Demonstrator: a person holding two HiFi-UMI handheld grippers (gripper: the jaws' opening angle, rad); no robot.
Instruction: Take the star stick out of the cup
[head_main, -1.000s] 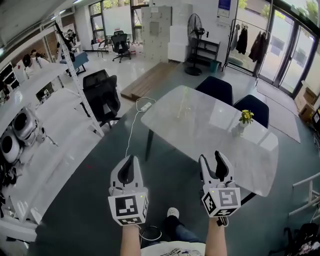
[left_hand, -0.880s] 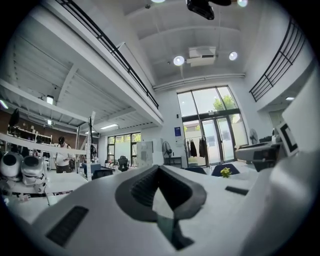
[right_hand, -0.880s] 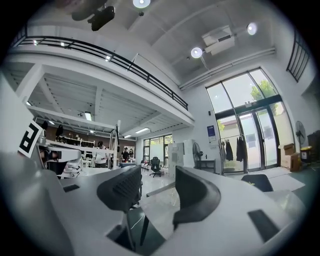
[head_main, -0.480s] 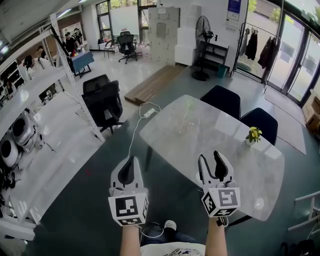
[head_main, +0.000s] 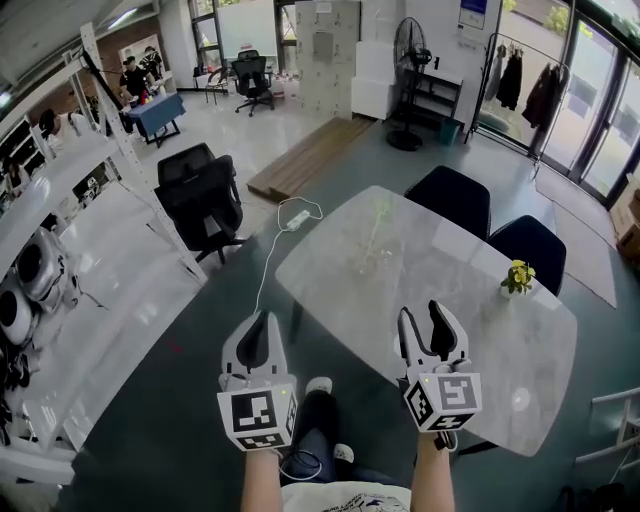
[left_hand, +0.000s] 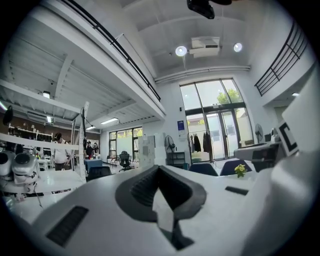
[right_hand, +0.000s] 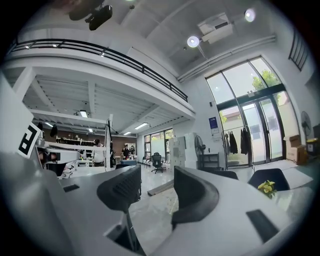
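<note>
A clear glass cup (head_main: 372, 262) stands on the white marble table (head_main: 450, 300), toward its far left side. A thin green star stick (head_main: 378, 215) rises out of the cup. Both grippers are held low in front of me, well short of the cup and above the floor at the table's near edge. My left gripper (head_main: 257, 335) is shut with its jaw tips (left_hand: 160, 175) pressed together and nothing between them. To its right, my right gripper (head_main: 430, 325) is open, with an empty gap between its jaws (right_hand: 155, 185).
A small vase of yellow flowers (head_main: 517, 278) sits at the table's right. Two dark blue chairs (head_main: 455, 200) stand behind the table, a black office chair (head_main: 205, 195) to its left. A white power strip and cable (head_main: 297, 215) lie on the floor. White shelving (head_main: 60, 250) runs along the left.
The view has shifted as I step toward the table, so the table and cup sit more centred. My legs now show below. Both grippers keep their pose and state.
</note>
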